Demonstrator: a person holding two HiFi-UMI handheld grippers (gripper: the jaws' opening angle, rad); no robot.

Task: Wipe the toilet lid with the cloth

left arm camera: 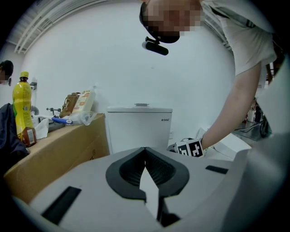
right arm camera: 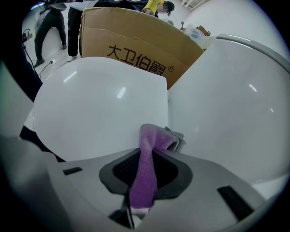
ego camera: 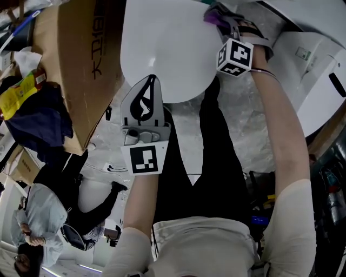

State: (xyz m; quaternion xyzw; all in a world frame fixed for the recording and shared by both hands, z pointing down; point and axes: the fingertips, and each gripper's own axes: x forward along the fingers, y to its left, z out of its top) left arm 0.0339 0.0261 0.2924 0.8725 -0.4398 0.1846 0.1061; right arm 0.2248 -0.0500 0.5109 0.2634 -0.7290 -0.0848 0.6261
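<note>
The white toilet lid (ego camera: 162, 48) lies closed at the top middle of the head view. My right gripper (ego camera: 220, 17) is at the lid's far right edge, shut on a purple cloth (ego camera: 212, 15). In the right gripper view the cloth (right arm camera: 145, 181) runs up between the jaws and folds over onto the lid (right arm camera: 99, 118). My left gripper (ego camera: 151, 81) hovers at the lid's near edge, shut, with nothing in it. In the left gripper view its jaws (left arm camera: 145, 152) point at the white tank (left arm camera: 139, 127).
A big cardboard box (ego camera: 81, 65) stands close on the lid's left, with a yellow bottle (left arm camera: 20, 104) and clutter on top. A glossy white toilet part (right arm camera: 231, 99) rises right of the cloth. Other people (ego camera: 38, 216) stand on the floor at lower left.
</note>
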